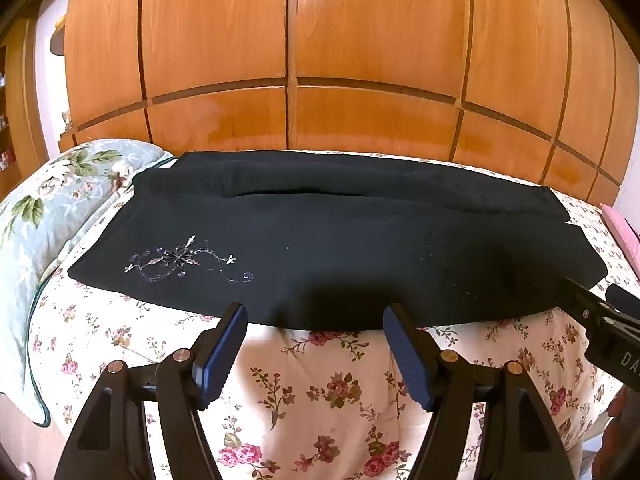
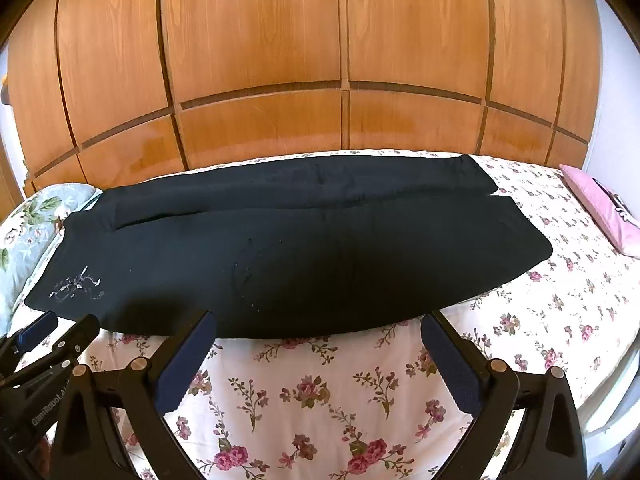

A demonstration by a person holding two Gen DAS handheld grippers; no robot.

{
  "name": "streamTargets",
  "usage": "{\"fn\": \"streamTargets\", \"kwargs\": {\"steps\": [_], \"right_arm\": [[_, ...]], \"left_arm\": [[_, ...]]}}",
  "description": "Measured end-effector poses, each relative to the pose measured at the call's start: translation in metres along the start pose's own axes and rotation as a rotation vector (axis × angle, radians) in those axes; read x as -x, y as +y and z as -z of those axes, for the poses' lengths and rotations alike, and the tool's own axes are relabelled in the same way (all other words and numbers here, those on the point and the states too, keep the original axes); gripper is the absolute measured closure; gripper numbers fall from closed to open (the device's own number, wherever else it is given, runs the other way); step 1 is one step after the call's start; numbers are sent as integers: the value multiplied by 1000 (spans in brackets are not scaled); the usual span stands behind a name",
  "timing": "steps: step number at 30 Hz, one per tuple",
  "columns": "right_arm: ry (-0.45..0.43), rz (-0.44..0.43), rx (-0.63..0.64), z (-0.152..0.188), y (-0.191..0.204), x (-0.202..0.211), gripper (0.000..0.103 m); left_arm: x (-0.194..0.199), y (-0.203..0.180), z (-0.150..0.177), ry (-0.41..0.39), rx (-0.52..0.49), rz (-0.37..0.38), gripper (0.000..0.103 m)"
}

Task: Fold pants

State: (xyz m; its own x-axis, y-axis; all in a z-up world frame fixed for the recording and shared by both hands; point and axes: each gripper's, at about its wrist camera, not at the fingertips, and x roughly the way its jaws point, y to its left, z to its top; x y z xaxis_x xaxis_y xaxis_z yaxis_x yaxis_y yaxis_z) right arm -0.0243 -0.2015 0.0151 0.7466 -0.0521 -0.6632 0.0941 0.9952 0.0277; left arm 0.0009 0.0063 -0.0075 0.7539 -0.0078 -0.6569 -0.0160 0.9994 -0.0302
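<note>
Two grippers hover over the near edge of the bed, both spread wide with nothing between their blue pads. The left gripper [image 1: 314, 314] has its fingertips just short of the hem of the black pants [image 1: 320, 248]; the right gripper [image 2: 318, 322] sits likewise at 6 o'clock of the garment, apart from the cloth. The pants lie flat across the floral bedsheet [image 2: 320, 392], legs side by side, a silver embroidered motif [image 1: 188, 260] toward 9 o'clock. At 9 o'clock beyond the pants rests a floral pillow [image 1: 48, 200]; at 3 o'clock, a pink cushion [image 2: 600, 208]. At 12 o'clock stands a wooden wardrobe [image 2: 320, 60].
</note>
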Motion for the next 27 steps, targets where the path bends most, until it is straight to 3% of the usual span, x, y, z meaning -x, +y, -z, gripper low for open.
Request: {"fn": "streamTargets", "kwargs": {"steps": [27], "right_arm": [[29,0,1,2,0,-9,0]], "left_arm": [[-10,2,3,42,6,3,31]]}}
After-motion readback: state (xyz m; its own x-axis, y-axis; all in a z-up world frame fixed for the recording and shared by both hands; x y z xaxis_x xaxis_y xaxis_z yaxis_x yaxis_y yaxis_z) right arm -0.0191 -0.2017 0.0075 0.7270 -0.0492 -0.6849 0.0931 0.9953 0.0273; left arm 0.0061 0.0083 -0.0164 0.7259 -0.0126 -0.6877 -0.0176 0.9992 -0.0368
